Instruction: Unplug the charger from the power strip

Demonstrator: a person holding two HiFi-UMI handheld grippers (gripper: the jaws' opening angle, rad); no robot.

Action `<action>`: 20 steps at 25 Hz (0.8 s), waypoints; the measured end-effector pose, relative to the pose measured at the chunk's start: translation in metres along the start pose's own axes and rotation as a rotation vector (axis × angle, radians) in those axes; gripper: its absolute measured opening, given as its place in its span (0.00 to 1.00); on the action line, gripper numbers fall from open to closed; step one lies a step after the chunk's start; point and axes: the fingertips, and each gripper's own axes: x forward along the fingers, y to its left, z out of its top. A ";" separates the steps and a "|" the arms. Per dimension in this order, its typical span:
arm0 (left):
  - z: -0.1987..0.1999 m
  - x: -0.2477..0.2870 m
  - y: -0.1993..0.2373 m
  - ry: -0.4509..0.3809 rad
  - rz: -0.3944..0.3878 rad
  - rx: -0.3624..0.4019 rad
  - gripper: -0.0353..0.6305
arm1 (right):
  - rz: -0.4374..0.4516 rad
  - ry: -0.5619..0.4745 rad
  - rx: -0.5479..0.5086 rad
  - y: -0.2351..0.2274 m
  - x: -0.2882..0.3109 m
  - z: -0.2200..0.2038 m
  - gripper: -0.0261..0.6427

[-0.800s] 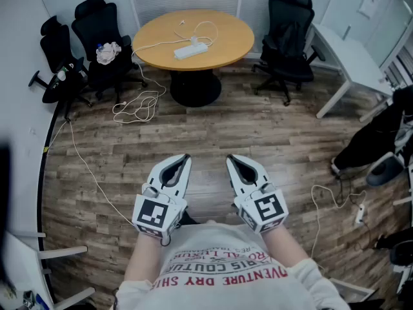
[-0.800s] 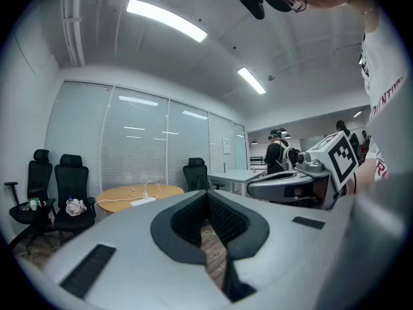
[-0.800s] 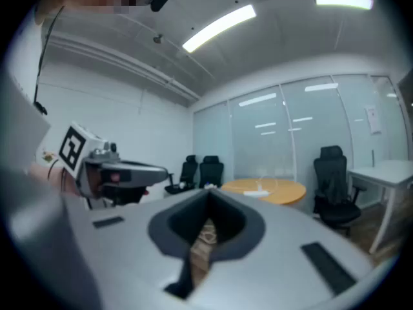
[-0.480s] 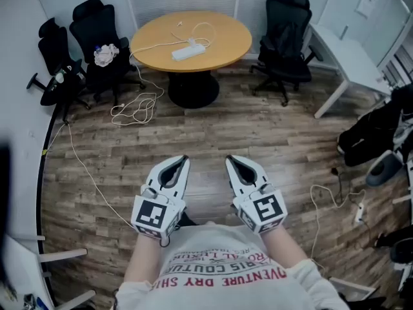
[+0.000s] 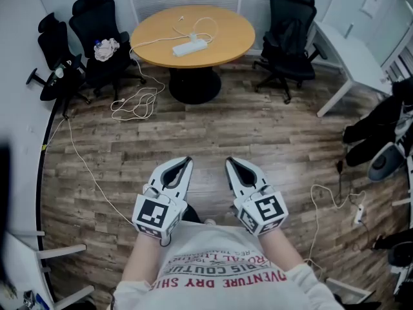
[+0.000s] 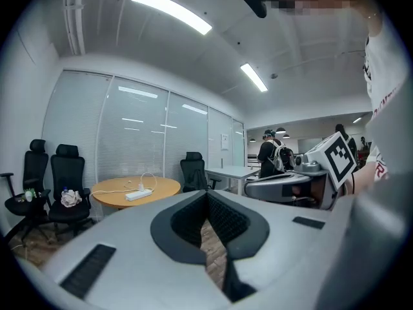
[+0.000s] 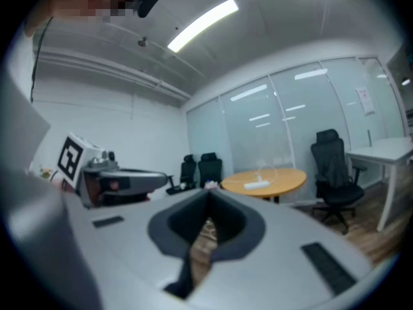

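A white power strip [image 5: 190,46] lies on the round wooden table [image 5: 226,41] at the far side of the room. A small white charger [image 5: 193,39] sits plugged in it, with a thin white cable looping behind. Both grippers are held side by side near my body, far from the table. My left gripper [image 5: 188,161] is shut with nothing in it, and so is my right gripper [image 5: 229,162]. The left gripper view shows the strip [image 6: 139,194] beyond the closed left gripper [image 6: 206,196]. In the right gripper view the strip [image 7: 257,185] is small past the right gripper [image 7: 210,196].
Black office chairs stand left [image 5: 97,31] and right [image 5: 290,24] of the table. A white cable [image 5: 132,105] coils on the wooden floor by the table's foot. A white desk [image 5: 352,50] and dark bags [image 5: 387,128] are at the right, with another cable [image 5: 329,196].
The room has slid slightly in the head view and the table sits a little higher. Both grippers stay side by side and shut.
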 end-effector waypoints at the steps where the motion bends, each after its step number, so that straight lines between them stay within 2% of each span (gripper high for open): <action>1: 0.000 0.003 0.004 0.003 0.002 0.001 0.10 | 0.003 0.008 0.008 -0.003 0.004 -0.002 0.08; 10: -0.011 0.059 0.079 0.028 0.006 -0.014 0.10 | -0.007 0.066 0.036 -0.045 0.087 -0.009 0.08; 20: 0.015 0.170 0.220 -0.003 -0.029 -0.029 0.10 | -0.072 0.096 0.012 -0.114 0.238 0.029 0.08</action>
